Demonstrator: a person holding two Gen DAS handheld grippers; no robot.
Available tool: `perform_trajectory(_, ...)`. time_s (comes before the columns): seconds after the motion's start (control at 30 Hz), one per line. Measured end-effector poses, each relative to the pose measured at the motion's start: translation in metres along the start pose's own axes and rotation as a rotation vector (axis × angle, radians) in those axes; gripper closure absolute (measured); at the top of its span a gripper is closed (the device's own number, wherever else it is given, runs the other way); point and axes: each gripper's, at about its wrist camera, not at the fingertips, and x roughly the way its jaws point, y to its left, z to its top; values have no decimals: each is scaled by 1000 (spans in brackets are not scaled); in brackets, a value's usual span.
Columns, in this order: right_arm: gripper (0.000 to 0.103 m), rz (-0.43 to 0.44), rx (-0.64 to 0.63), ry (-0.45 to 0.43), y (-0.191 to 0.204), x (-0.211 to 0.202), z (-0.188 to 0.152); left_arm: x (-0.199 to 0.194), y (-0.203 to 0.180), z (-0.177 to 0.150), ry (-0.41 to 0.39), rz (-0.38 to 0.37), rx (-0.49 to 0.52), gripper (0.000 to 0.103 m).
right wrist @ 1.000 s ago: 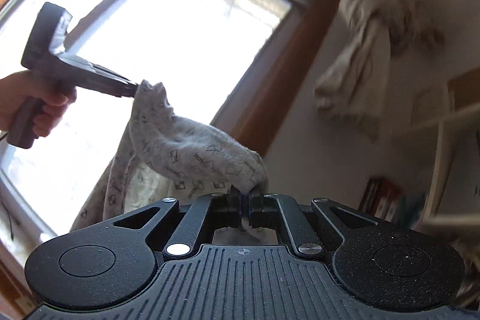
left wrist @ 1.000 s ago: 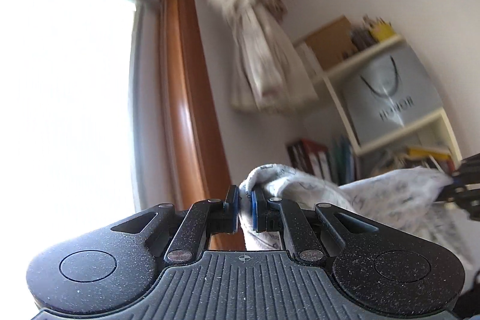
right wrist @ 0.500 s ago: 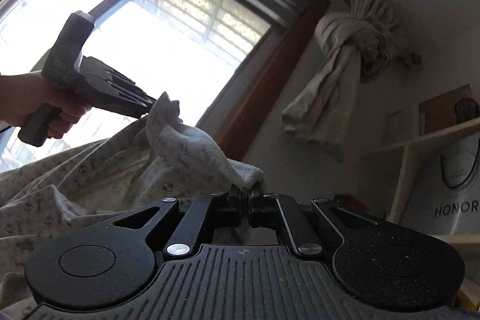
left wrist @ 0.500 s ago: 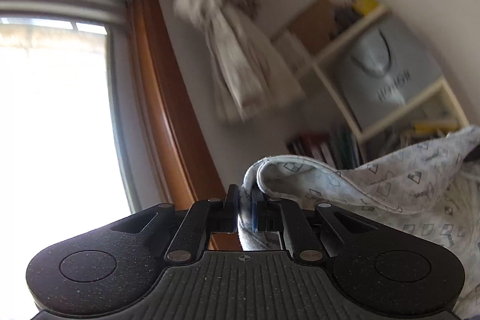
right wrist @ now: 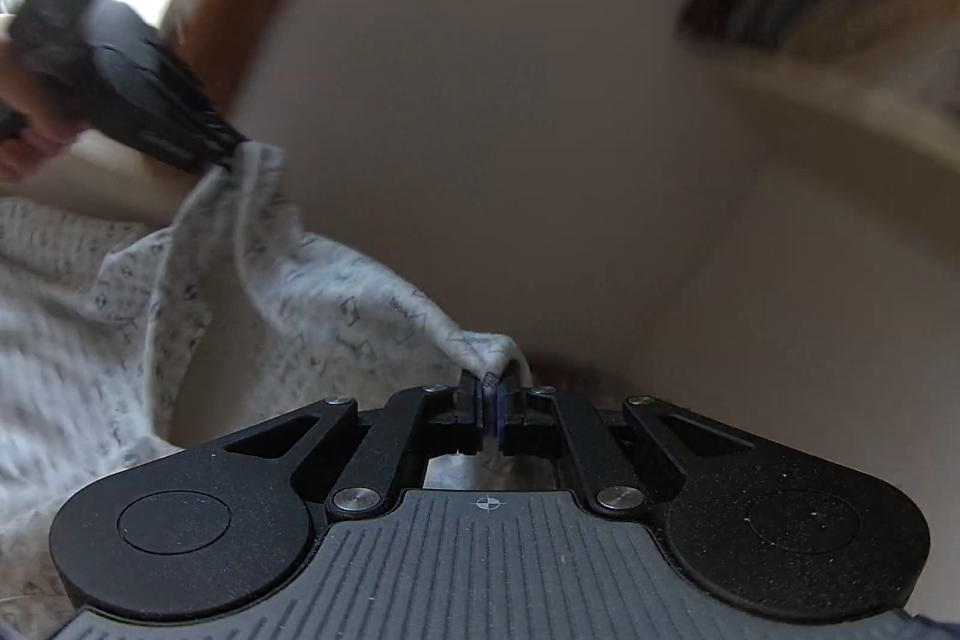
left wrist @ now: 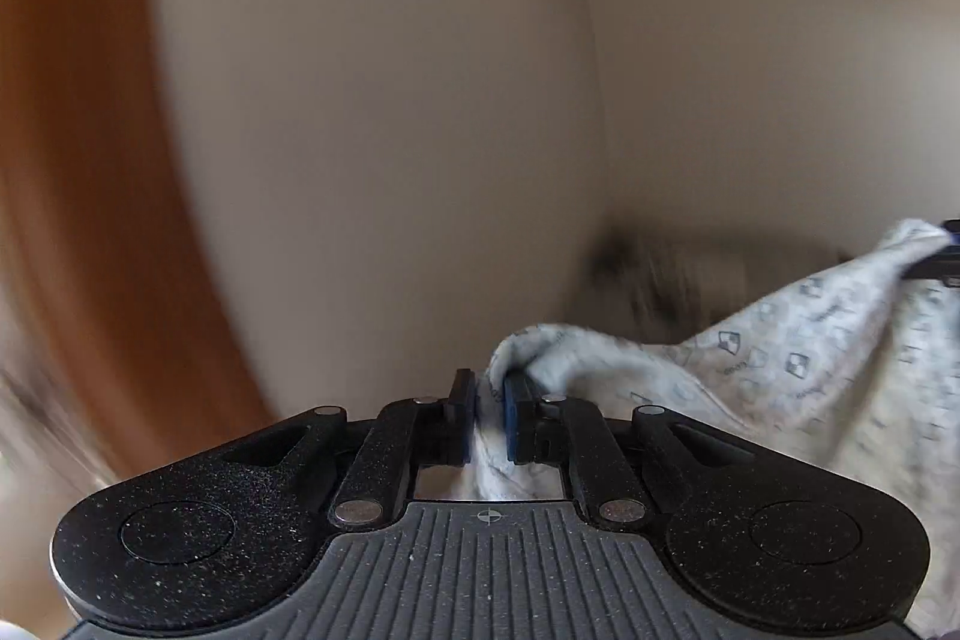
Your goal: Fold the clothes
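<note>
Swinging both grippers down from the window, I'm carrying the patterned garment [left wrist: 798, 376] lower toward laying it out. My left gripper [left wrist: 491, 415] and right gripper [right wrist: 492, 409] are each pinching its edge between their fingers.

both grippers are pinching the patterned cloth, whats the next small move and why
Probably draw the two grippers apart and level. The left gripper and right gripper each clamp a bunched corner of the patterned cloth, which sags between them, so tensioning should flatten it.

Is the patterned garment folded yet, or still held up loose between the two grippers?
Not folded: the garment hangs loose, its edge pinched by the left gripper and the right gripper, slack cloth bunched below.
</note>
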Motion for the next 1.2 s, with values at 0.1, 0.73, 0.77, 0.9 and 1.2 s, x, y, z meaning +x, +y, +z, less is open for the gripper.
perform_trajectory(0.1, 96, 9, 80, 133, 2, 49, -43, 42, -10, -34, 103, -39, -7, 71)
perform_trajectory(0.73, 50, 347, 177, 37, 51, 106, -25, -11, 22, -39, 31, -23, -144, 25)
perform_trajectory(0.77, 49, 373, 140, 36, 63, 108, -20, -14, 24, -41, 36, -12, -144, 25)
perform_trajectory(0.9, 45, 418, -9, 48, 96, 126, -2, -38, 35, -45, 19, 20, -180, 25)
perform_trajectory(1.2, 81, 190, -2, 80, 80, 168, 21, -133, 63, -72, -19, 108, -217, 24)
